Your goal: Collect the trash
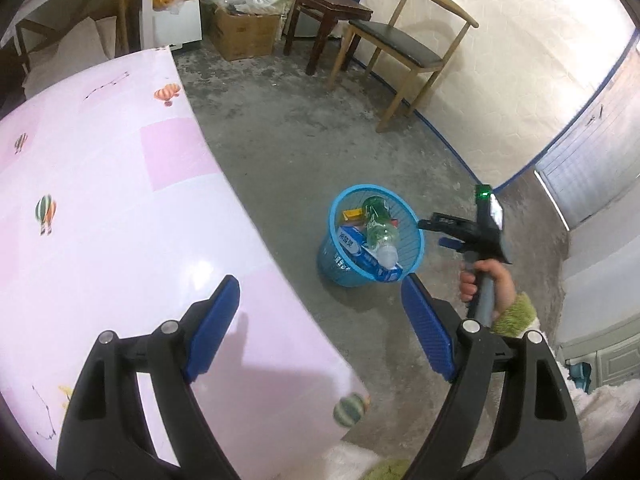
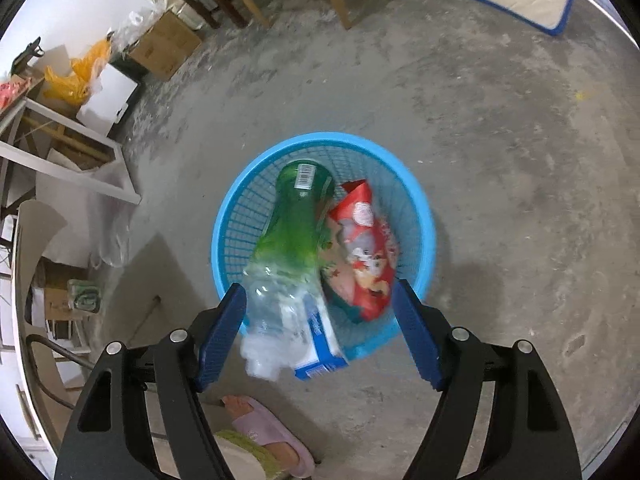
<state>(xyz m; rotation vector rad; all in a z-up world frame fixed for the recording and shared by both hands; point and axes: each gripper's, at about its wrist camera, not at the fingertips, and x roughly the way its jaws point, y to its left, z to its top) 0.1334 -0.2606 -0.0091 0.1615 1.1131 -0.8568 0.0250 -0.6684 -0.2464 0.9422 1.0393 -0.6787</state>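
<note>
A blue mesh basket [image 1: 340, 200] [image 2: 320, 138] stands on the concrete floor beside the pink table [image 1: 100, 200]. In it lie a green plastic bottle [image 1: 378, 220] [image 2: 300, 216] with its clear end up, a blue-and-white carton [image 1: 356, 248] [image 2: 320, 344] and a blurred red snack bag [image 2: 364, 248]. My right gripper [image 2: 319, 286] [image 1: 438, 234] hovers right over the basket, jaws open, with the bag and the bottle below the gap and neither pad pressing on them. My left gripper [image 1: 320, 284] is open and empty, high over the table's edge.
A hand [image 1: 488, 280] in a green cuff holds the right gripper. A wooden chair [image 1: 400, 40], a dark stool [image 1: 328, 12] and a cardboard box [image 1: 244, 32] stand along the far wall. A foot in a pink slipper [image 2: 268, 428] is near the basket.
</note>
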